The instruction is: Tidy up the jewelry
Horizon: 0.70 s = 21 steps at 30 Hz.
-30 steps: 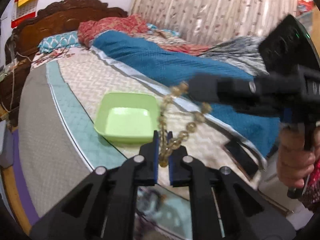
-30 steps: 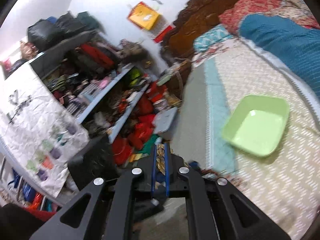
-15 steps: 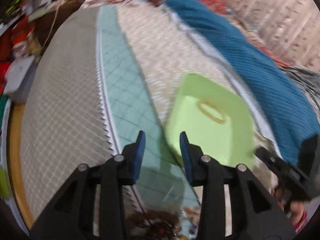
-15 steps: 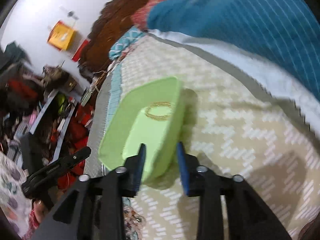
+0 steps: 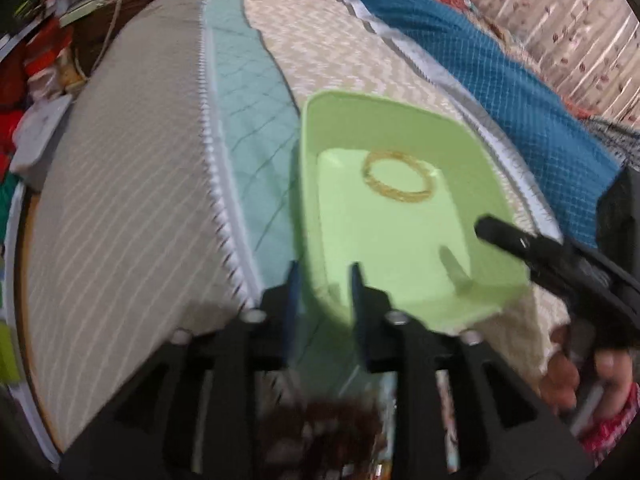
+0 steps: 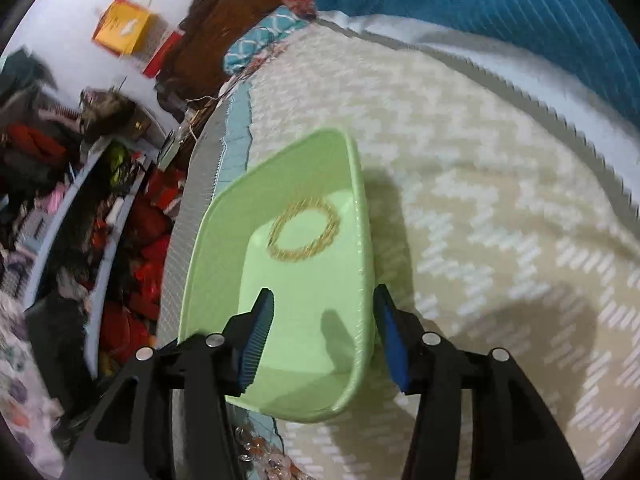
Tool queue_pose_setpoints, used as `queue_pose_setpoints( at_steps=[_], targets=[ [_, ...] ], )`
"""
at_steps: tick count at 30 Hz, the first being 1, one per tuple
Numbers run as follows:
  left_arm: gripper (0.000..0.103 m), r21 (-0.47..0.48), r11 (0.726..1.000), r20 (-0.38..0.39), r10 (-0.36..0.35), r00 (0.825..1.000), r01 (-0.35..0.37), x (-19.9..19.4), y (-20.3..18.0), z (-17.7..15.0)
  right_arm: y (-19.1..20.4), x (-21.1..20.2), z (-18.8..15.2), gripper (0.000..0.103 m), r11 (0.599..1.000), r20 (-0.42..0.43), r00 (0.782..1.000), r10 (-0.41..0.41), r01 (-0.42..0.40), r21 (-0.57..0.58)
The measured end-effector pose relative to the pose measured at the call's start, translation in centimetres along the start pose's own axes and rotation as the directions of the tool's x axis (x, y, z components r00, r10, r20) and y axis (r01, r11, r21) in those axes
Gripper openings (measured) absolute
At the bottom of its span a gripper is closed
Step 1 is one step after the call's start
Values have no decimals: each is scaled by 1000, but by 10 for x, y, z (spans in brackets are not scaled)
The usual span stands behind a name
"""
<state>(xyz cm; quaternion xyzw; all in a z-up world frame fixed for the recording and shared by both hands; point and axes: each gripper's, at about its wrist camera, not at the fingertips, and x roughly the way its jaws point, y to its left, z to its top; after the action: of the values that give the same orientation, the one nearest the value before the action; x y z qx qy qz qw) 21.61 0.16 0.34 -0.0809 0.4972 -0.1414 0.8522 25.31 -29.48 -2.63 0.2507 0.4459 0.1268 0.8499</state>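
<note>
While both tools hang over the tray, we list what could go wrong from here

Tray: the green tray (image 6: 280,304) sits on the bed (image 6: 500,240), on the patterned bedspread, with one side close to the mattress edge

Bracelet: the gold beaded bracelet (image 5: 398,178) lies flat on the tray floor toward the far end, touching neither tool

Left tool: the left tool (image 5: 324,300) has just been opening and grips nothing; its jaws stand apart, and the near corner of the tray shows between them

Right tool: the right tool (image 6: 324,336) has also just been opening and is released; the tray's right wall shows between its pads, but we cannot tell whether either pad touches it

Risk of tipping: we judge that a tool dropping lower could catch the rim, and on soft bedding the light tray would rock and spill the bracelet

Risk of sliding: a nudge toward the mattress edge could push the tray off the bed onto the cluttered floor (image 6: 132,280)

Risk of collision: the tools point at the same tray from adjacent sides, so we could knock one against the other

Blur: both views are smeared, so we cannot check fine clearances

Remaining pieces: something dark and beaded shows below the left tool, too blurred to name
</note>
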Motion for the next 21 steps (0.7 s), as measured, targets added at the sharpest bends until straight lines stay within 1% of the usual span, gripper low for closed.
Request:
queue_pose_setpoints(
  at_steps=[1, 2, 3, 4, 6, 7, 9, 11, 12, 14, 15, 16, 17, 18, 19, 21],
  targets=[
    [43, -19, 1000, 42, 10, 999, -10, -17, 7, -7, 3, -4, -1, 25, 1000, 24, 1000, -19, 19, -3],
    [45, -30, 999, 72, 19, 997, -17, -30, 11, -13, 2, -20, -9, 25, 1000, 54, 998, -16, 16, 0],
    [45, -37, 999, 98, 18, 995, -14, -43, 15, -20, 3, -29, -17, 25, 1000, 64, 998, 2, -2, -1],
    [45, -39, 999, 124, 9, 992, -4, -58, 20, -32, 7, -44, -36, 18, 999, 62, 998, 26, -23, -40],
    [45, -22, 1000, 133, 7, 991, -4, -71, 23, -48, 18, -51, -65, 6, 992, 6, 999, 42, -41, -120],
    [45, 6, 1000, 128, 5, 992, -6, -77, 22, -60, 23, -52, -85, 2, 987, -40, 997, 65, -70, -142],
    [45, 41, 999, 102, 4, 995, -8, -79, 18, -79, 24, -47, -106, 1, 987, -103, 990, 101, -113, -115],
    [45, 56, 998, 47, -14, 999, 11, -75, 15, -100, 22, -34, -115, 1, 993, -139, 986, 88, -97, -61],
    [45, 52, 998, 23, -21, 999, 20, -73, 14, -108, 18, -25, -118, 0, 994, -161, 982, 100, -105, -25],
    [45, 46, 998, -20, -37, 999, 38, -69, 11, -127, 10, -8, -122, 0, 987, -185, 970, 157, -148, 61],
    [45, 52, 998, -29, -40, 999, 41, -68, 9, -131, 6, -3, -124, 0, 987, -189, 970, 155, -142, 79],
    [45, 64, 997, -35, -37, 999, 39, -69, 6, -135, 3, -3, -125, 0, 986, -179, 972, 153, -137, 96],
    [45, 92, 995, -33, -30, 999, 33, -71, 2, -139, 0, -11, -126, 0, 981, -155, 974, 167, -148, 128],
    [45, 117, 993, -22, -25, 999, 28, -76, -3, -145, 0, -23, -128, 0, 977, -129, 975, 183, -166, 132],
    [45, 156, 988, 3, -21, 1000, 20, -82, -9, -146, 4, -39, -130, 0, 974, -101, 974, 202, -190, 120],
    [45, 199, 980, 42, -25, 999, 16, -90, -18, -147, 13, -64, -132, 0, 970, -68, 971, 231, -225, 89]
  ],
)
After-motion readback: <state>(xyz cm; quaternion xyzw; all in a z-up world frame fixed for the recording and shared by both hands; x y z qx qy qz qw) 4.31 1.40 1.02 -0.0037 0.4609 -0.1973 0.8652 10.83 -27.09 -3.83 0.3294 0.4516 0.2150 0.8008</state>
